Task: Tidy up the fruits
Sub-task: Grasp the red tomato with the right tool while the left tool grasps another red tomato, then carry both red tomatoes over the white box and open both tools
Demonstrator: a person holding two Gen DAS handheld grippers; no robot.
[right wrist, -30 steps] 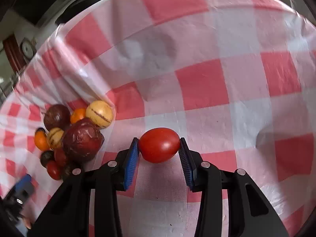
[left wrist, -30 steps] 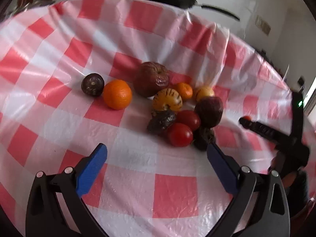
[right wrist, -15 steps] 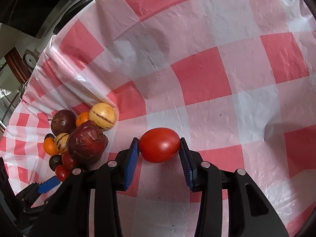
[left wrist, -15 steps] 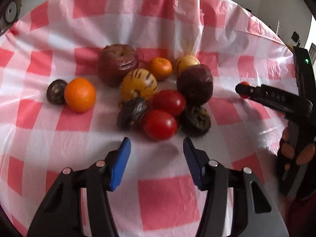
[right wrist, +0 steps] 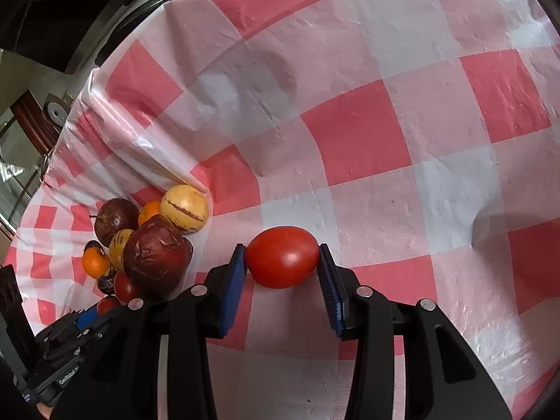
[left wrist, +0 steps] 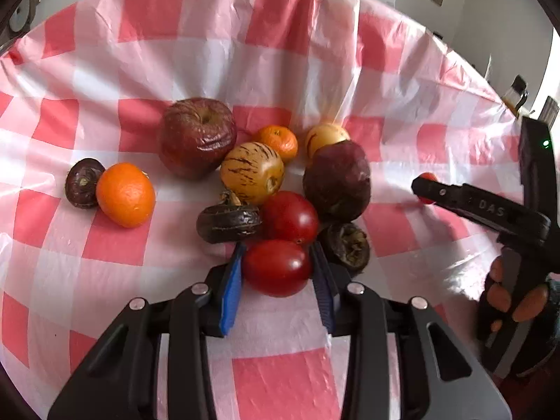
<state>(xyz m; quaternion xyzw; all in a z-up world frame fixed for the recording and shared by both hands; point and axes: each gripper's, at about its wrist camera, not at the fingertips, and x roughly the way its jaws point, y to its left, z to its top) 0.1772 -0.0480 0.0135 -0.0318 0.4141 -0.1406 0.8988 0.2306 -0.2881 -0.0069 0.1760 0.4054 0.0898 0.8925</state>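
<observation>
Straddling the near tomato (left wrist: 277,267) with the left gripper (left wrist: 278,273); blue pads sit on both flanks, at 9 and 3 o'clock of the fruit, touching or all but touching; I read it as closed on the tomato, though firm contact isn't certain from this view; tomato looks to be resting on the bench cloth (left wrist: 280,378), not lifted.

Key relation: the tomato's long axis runs left-right, i.e. across the jaw gap, so the pads bear on the narrow ends, not the broad sides; slip-prone in my judgement.

Crowding: second tomato (left wrist: 290,217) touches it at 12 o'clock; dark wrinkled fruit (left wrist: 229,222) at 10 o'clock just beside the left pad; another dark one (left wrist: 348,246) at 2 o'clock just beside the right pad; a straight lift towards 6 o'clock looks like the clean exit; sideways motion would likely nudge neighbours.

Right gripper (right wrist: 281,267) pinches its own tomato (right wrist: 281,257), long axis again across the pads, clear of the pile; pile (right wrist: 150,241) lies at its 9 o'clock, open checked cloth at 12 to 3 o'clock; so the right hand is placed for a drop-off away from the pile, left is the nearer one for picking.

Rest of pile: shrivelled apple (left wrist: 197,136), striped yellow fruit (left wrist: 252,171), orange (left wrist: 126,194) well off at 9 o'clock.
</observation>
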